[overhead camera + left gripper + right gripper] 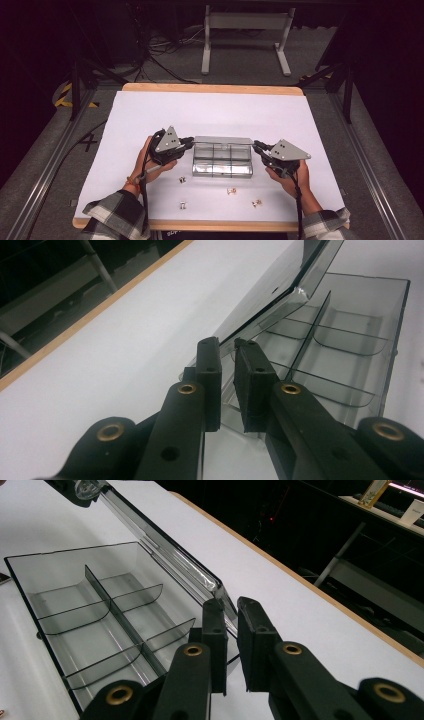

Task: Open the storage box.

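Item 1, left gripper (189, 142): held in the person's left hand (150, 159), jaws pointing toward the left end of the clear compartment box (222, 165). In the left gripper view its two black pads (209, 371) stand nearly together, pinching the near corner of the box's raised lid (280, 295); a thin sliver of clear plastic sits in the narrow gap between them.

Item 2, clear compartment box: lies between the two grippers on the white table cover (210, 112), touching both at its ends. Its tray, ahead of and to the right of the left gripper's jaws, is split by one long divider and several short curved cross walls (350, 342). The lid stands up from the far long edge, tilted over the tray.

Item 3, right gripper (256, 146): held in the person's right hand (292, 177), jaws at the right end of the box. In the right gripper view its pads (215, 625) are drawn close on the lid's corner edge (215, 587), the tray (110, 615) lying to the left of the jaws.

Item 4, small metal clips (231, 191): four, loose on the cover nearer the person than the box, between and below the two grippers, apart from each other
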{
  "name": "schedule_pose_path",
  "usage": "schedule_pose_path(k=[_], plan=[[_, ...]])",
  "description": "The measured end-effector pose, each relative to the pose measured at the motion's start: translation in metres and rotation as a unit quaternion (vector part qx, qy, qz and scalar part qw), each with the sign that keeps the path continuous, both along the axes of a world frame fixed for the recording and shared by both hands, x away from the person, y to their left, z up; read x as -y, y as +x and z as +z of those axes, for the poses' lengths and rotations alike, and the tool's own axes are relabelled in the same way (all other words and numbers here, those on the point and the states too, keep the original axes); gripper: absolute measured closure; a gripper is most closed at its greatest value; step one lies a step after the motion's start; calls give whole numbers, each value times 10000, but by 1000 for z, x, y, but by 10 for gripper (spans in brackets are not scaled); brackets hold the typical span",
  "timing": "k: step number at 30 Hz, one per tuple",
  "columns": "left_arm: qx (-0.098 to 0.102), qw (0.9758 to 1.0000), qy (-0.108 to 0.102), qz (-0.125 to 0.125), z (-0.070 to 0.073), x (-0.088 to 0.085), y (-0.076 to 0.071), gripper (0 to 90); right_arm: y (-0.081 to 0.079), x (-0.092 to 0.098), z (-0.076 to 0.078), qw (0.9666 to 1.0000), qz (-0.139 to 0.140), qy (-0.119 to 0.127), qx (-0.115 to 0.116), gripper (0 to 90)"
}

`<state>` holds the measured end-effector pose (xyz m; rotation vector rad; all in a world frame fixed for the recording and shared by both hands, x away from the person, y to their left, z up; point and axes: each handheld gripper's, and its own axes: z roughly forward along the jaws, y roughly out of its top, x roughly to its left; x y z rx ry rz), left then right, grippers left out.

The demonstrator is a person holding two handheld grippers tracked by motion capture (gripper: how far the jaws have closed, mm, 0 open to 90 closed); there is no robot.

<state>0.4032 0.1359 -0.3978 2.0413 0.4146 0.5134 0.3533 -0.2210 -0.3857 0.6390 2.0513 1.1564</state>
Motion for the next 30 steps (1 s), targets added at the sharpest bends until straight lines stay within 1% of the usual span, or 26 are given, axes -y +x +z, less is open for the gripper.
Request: schedule_pose_path(k=[1,4,5,7,8,9,10,12,14,15,16,17,18,20,21,22,23,24,26,27,29,30], plan=[[33,10000,3,5,1,-1,1,819,0,0,1,10000,-18,35,-9,834],[-52,9999,-121,31,2,-1,5,822,2,1,2,9999,3,161,-30,832],[-52,9999,-121,31,2,-1,5,823,2,1,2,9999,3,161,-30,832],[-81,9998,-175,44,2,0,6,825,5,3,4,9995,30,318,-60,829],[-44,9999,-145,50,3,-1,7,825,6,3,4,9994,8,330,-62,828],[-48,9999,-153,53,4,0,8,826,7,3,5,9995,19,312,-64,825],[-97,9998,-185,61,4,0,8,827,8,3,5,9994,11,343,-73,824],[-53,9998,-177,81,5,0,9,829,11,3,5,9994,11,334,-81,824],[-79,9997,-226,82,6,1,10,829,13,4,6,9991,10,418,-113,825],[-57,9997,-227,83,6,1,11,828,14,5,7,9990,21,425,-149,829],[-50,9996,-243,95,6,1,12,827,15,5,7,9989,11,449,-123,830],[-48,9995,-279,110,7,2,13,816,16,5,7,9989,18,459,-112,830],[-88,9993,-340,126,7,2,14,786,17,5,8,9986,24,508,-135,834],[-49,9993,-330,151,9,4,16,779,20,6,9,9985,-20,526,-132,853],[-37,9993,-320,164,9,5,17,772,21,7,9,9983,-29,566,-165,856],[-73,9993,-335,166,10,6,17,767,22,7,9,9979,-17,620,-181,856],[-49,9993,-321,159,11,5,18,762,23,8,9,9978,-4,635,-211,857],[-94,9992,-365,166,13,6,19,762,24,8,9,9976,-4,657,-218,856],[-69,9991,-405,143,14,7,20,766,26,8,10,9976,-5,648,-239,851],[-34,9992,-356,156,14,7,21,773,27,7,9,9976,-25,654,-234,850],[-147,9990,-386,161,11,8,22,765,29,7,9,9972,-42,701,-270,848],[-166,9990,-374,167,11,7,23,758,29,7,9,9972,-51,696,-281,849]])
